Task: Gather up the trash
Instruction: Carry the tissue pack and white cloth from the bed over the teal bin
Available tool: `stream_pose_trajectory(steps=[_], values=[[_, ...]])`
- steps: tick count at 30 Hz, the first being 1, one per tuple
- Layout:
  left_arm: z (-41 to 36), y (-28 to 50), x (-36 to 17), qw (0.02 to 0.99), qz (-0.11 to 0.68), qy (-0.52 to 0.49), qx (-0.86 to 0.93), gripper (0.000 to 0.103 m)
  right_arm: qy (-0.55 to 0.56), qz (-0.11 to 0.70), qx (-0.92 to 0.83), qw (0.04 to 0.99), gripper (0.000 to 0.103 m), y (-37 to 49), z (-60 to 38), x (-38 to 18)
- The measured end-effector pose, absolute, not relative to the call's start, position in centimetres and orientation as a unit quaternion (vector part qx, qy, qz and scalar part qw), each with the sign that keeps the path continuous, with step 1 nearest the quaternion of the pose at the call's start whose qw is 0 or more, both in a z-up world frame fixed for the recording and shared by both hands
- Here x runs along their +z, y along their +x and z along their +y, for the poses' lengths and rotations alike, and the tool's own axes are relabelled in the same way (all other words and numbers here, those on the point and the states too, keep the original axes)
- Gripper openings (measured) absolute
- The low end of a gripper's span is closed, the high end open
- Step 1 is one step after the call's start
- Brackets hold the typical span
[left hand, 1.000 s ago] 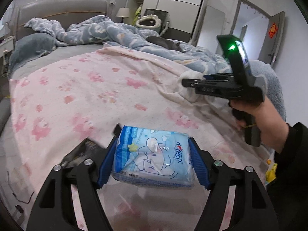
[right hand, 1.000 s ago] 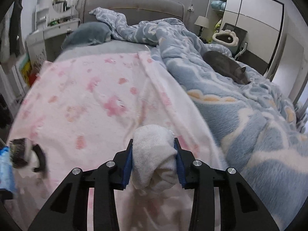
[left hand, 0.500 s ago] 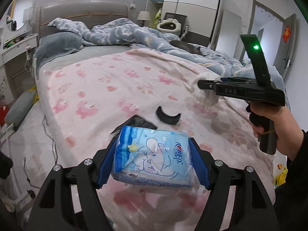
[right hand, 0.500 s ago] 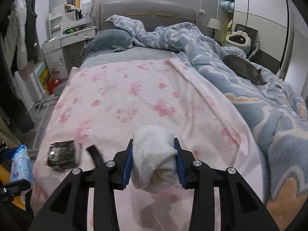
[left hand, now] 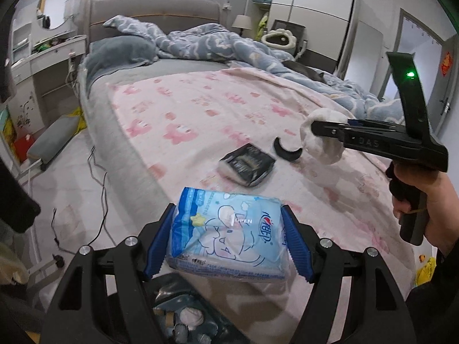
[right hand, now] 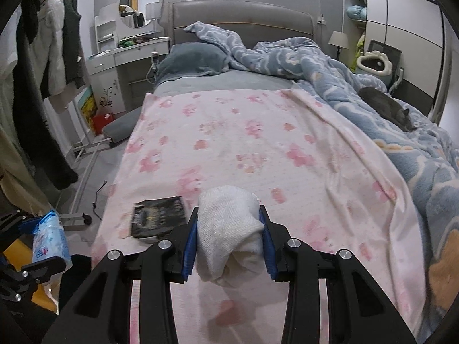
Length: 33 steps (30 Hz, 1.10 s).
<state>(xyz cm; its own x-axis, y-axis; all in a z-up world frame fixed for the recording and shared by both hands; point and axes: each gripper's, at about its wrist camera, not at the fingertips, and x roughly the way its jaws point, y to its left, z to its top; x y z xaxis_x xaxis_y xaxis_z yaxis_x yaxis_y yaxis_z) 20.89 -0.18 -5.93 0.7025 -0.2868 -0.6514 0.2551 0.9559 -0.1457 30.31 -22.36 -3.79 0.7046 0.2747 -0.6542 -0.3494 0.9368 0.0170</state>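
My left gripper (left hand: 228, 239) is shut on a blue tissue pack (left hand: 226, 236) and holds it in the air beyond the foot edge of the bed, above a dark bin with scraps (left hand: 183, 315). The pack also shows in the right wrist view (right hand: 50, 239). My right gripper (right hand: 229, 229) is shut on a white balled sock (right hand: 229, 229) above the pink blanket; it shows in the left wrist view (left hand: 321, 140) too. A black wrapper (left hand: 246, 164) and a black curved piece (left hand: 287, 152) lie on the blanket between the grippers.
The pink blanket (right hand: 243, 143) covers the bed's near half; a blue duvet (right hand: 401, 149) with a grey cat (right hand: 384, 109) lies on the right. Cables (left hand: 100, 189) and a grey cushion (left hand: 53, 140) lie on the floor at left. A dresser (right hand: 126, 66) stands by the headboard.
Both grippers have pulled back from the bed toward its foot, each keeping its load. The left gripper now hangs over the bin, and the black wrapper and curved piece came into full view.
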Motion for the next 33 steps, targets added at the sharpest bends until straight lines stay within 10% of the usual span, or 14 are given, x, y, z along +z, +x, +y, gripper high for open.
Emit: stream_pose_trajectory(steps=[33], values=[[11.6, 13.9, -17.2, 0.861, 0.502, -0.06, -0.048, 0.074, -0.04, 0.372, 0.295, 0.879, 0.039, 20.9, -6.8, -5.8]])
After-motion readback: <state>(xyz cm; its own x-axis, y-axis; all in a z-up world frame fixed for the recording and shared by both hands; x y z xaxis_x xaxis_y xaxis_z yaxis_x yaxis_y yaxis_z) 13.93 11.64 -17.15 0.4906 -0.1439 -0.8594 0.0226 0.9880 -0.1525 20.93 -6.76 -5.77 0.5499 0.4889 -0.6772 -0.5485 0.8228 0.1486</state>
